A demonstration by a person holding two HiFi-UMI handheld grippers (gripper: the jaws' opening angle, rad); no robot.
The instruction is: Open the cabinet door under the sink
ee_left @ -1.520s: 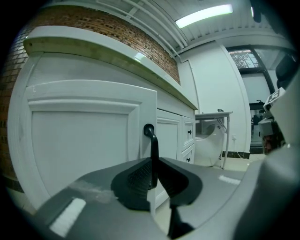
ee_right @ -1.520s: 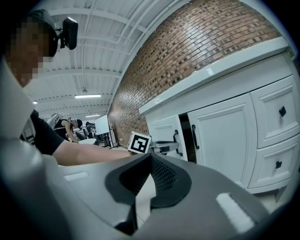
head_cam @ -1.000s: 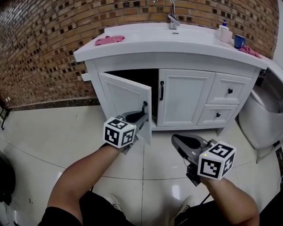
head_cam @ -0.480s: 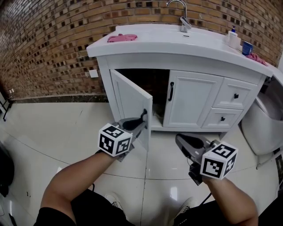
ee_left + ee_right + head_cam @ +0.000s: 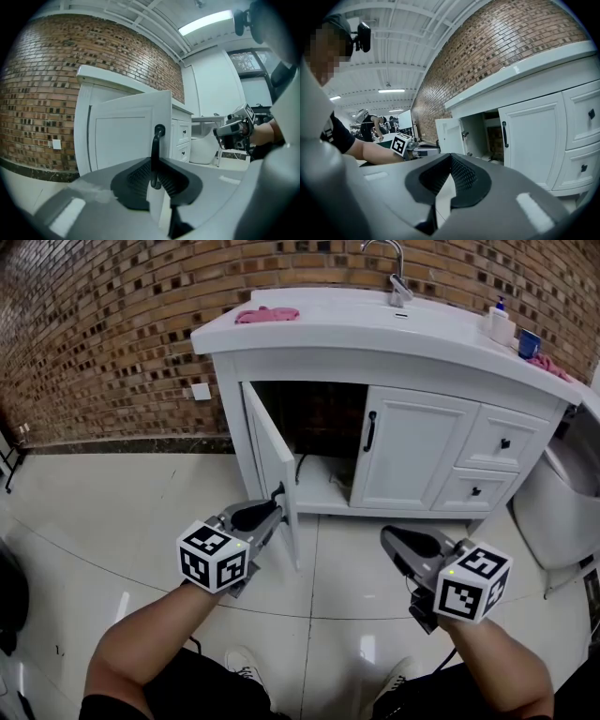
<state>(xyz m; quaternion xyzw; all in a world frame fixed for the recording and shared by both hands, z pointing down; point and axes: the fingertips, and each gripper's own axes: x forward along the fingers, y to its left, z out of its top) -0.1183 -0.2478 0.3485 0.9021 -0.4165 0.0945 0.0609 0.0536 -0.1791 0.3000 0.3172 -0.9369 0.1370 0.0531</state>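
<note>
The left gripper (image 5: 267, 512) and the right gripper (image 5: 394, 542) each consist of a grey moulded body carrying a white cube (image 5: 214, 557) printed with black square markers. The fingers (image 5: 136, 177) are lined with black, finely ribbed pads that converge in a V-shaped recess. The person wears a dark short sleeve (image 5: 336, 133), dark legwear (image 5: 197, 688) and white shoes (image 5: 246, 667).

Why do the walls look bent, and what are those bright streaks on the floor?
Head view: the wide lens bows the brick wall, and the glossy floor shows white glare streaks. Left gripper view: round fisheye frame with black corners, a glaring ceiling lamp, and the left hand-held gripper blurred near the lens.
</note>
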